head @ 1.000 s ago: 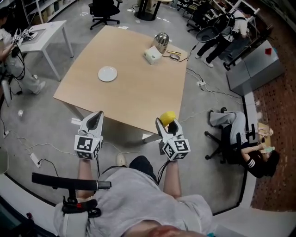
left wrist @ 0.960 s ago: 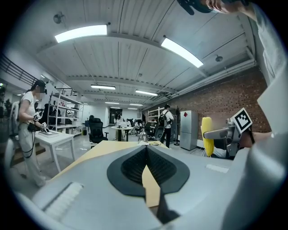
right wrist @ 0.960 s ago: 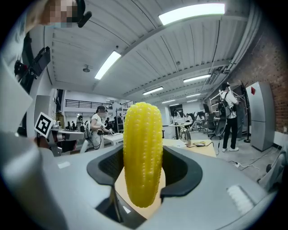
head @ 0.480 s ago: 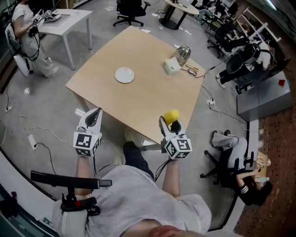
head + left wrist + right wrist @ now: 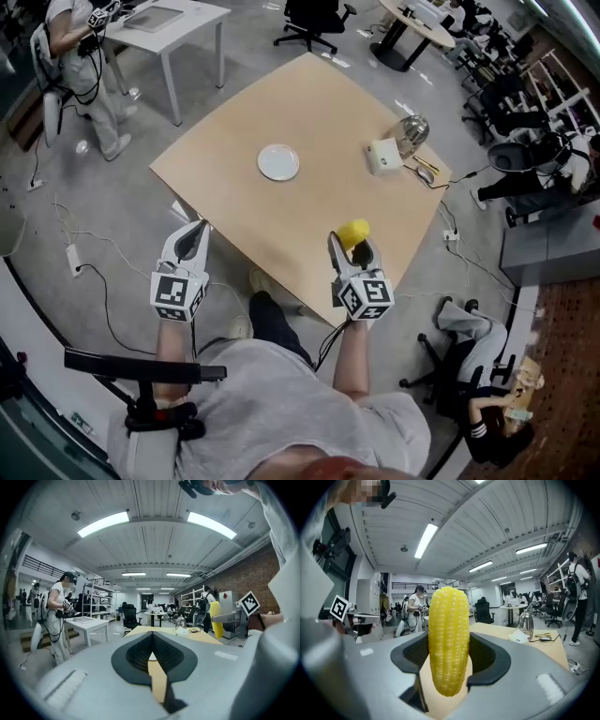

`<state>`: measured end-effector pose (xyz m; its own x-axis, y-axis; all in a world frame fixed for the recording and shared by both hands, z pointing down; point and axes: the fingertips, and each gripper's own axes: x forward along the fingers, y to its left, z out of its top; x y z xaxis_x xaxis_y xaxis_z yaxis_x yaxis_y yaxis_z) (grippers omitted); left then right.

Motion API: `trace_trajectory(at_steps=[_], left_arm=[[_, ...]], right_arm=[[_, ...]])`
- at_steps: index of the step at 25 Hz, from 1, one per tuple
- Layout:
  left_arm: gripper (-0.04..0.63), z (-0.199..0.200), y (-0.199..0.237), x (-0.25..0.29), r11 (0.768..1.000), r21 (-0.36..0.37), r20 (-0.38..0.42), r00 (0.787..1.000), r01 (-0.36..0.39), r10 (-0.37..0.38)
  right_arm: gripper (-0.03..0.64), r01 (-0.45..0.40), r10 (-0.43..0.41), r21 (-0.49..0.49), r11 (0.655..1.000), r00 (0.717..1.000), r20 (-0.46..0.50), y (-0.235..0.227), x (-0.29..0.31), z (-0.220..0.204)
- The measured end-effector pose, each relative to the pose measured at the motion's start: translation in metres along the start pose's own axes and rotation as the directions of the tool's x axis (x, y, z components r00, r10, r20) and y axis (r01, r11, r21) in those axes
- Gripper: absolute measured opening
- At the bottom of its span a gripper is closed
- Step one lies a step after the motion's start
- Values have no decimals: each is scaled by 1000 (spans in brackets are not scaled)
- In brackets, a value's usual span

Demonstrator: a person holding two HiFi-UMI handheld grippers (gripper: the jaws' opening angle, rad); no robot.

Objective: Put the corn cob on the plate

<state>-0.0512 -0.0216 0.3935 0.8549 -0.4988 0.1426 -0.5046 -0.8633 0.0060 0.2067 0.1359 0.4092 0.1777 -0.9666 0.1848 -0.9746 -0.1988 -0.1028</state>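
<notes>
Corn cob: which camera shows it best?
The right gripper view: the corn cob fills the middle, upright, kernels clear, clamped in the right gripper. The head view shows only a small yellow lump at that gripper. The left gripper view shows it small, far right.

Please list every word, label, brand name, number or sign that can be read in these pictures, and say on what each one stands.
None can be read.
The left gripper and right gripper carry black-and-white square marker patterns, not letters.
Any print on the small white box on the pale wooden table is too small to read.
</notes>
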Motion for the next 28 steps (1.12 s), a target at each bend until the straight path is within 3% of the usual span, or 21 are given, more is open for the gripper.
trace_trajectory(at_steps=[10,28], left_arm=[[20,-6,23,31,995,-22,-58,994,-92,91],[20,-58,53,78,981,-42,-146,973,-187,179]], right_arm=[[255,-102,100,-10,995,989,-109,-18,69,-6],[255,-230,207,-53,972,939,-274,-35,196,-72]])
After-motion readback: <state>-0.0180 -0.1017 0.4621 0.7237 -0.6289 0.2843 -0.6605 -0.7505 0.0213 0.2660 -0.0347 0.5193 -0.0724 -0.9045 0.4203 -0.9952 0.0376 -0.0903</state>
